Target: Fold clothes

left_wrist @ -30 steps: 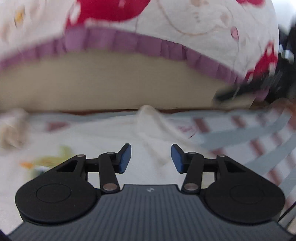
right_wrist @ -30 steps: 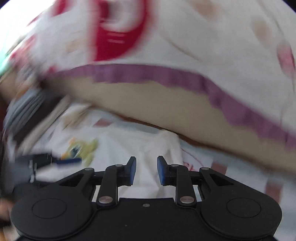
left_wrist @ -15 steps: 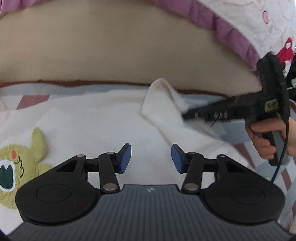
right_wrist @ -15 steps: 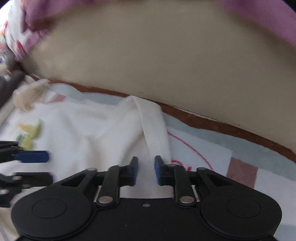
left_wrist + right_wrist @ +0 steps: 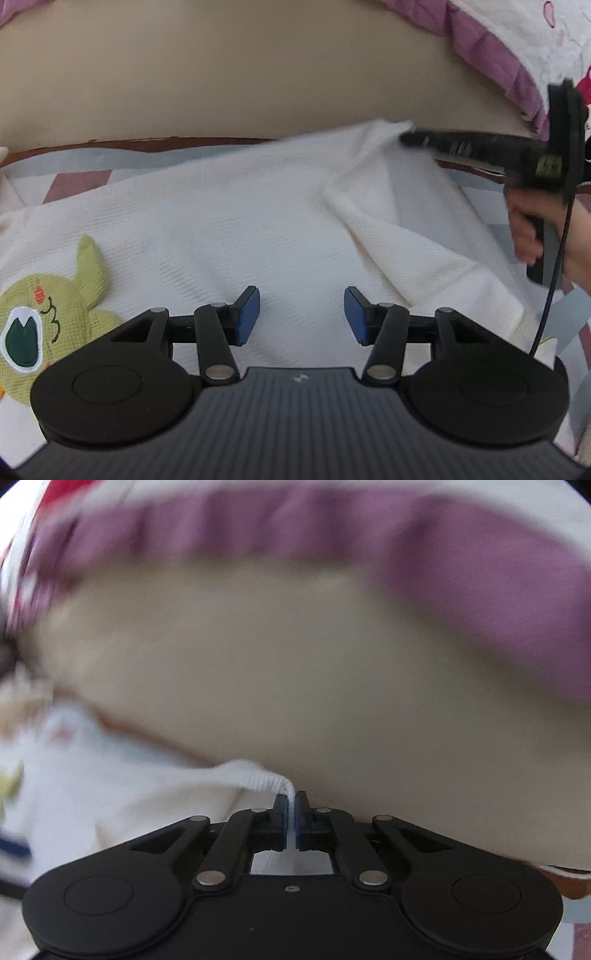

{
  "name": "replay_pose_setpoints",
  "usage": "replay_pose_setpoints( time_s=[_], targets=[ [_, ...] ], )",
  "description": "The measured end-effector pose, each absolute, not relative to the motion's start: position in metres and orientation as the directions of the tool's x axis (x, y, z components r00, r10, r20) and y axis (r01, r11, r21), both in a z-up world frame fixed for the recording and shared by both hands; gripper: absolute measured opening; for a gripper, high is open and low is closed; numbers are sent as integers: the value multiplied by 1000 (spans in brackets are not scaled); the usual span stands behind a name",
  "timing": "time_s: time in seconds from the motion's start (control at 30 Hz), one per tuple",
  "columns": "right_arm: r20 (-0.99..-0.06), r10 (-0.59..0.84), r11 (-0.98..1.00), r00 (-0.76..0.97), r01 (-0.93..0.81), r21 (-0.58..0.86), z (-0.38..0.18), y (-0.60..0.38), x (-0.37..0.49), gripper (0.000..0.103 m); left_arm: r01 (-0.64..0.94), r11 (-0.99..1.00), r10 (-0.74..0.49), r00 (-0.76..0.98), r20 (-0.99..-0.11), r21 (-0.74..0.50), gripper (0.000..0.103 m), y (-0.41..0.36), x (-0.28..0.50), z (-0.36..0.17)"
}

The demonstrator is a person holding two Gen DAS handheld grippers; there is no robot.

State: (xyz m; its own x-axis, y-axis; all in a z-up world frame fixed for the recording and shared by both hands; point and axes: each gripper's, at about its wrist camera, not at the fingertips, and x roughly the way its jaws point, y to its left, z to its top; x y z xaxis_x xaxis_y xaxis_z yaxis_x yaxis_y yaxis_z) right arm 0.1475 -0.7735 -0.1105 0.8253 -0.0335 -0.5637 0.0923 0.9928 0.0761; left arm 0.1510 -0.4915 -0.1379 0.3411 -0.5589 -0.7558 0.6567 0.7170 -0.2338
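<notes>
Right gripper [image 5: 291, 812]: pads pinched on the ribbed edge of the white garment [image 5: 258, 221]. Left gripper [image 5: 301, 314]: jaws opening, nothing between, hovering over the cloth. Green cartoon patch [image 5: 40, 314] at nine o'clock. Beige headboard [image 5: 221, 74] at twelve.

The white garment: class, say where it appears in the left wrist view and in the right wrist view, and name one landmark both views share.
Left wrist view: the white garment spreads across the middle, its upper right corner held by the right gripper.
Right wrist view: lower left, its ribbed edge pinched in the shut right gripper.
Shared landmark: the purple frill along the top.
</notes>
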Motion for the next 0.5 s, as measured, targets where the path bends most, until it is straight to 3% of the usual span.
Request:
replay_pose_setpoints(
  time_s=[0.1, 0.13, 0.2, 0.3, 0.37, 0.43, 0.5],
  targets=[
    [-562, -36, 966, 826, 173, 193, -110, -809, 146, 4, 669, 700, -581, 327, -745, -252, 51, -497, 148, -135],
    [-577, -51, 954, 815, 210, 212, -112, -819, 145, 14, 673, 691, -592, 319, -740, -262, 51, -499, 146, -134],
    [-625, -63, 926, 778, 279, 254, -115, -838, 142, 15, 682, 675, -613, 303, -730, -283, 51, -504, 144, -133],
    [-652, 104, 887, 751, 227, 403, -106, -848, 127, 17, 695, 642, -649, 269, -712, -323, 51, -511, 140, -132],
    [-648, 250, 846, 719, 163, 508, -102, -839, 108, 42, 701, 620, -668, 236, -706, -352, 51, -514, 135, -132],
    [-627, 385, 785, 678, 118, 608, -101, -826, 90, 53, 705, 605, -677, 211, -705, -369, 51, -516, 130, -133],
    [-593, 487, 705, 642, 113, 700, -105, -811, 78, 56, 704, 610, -667, 209, -716, -363, 47, -515, 123, -131]
  ],
)
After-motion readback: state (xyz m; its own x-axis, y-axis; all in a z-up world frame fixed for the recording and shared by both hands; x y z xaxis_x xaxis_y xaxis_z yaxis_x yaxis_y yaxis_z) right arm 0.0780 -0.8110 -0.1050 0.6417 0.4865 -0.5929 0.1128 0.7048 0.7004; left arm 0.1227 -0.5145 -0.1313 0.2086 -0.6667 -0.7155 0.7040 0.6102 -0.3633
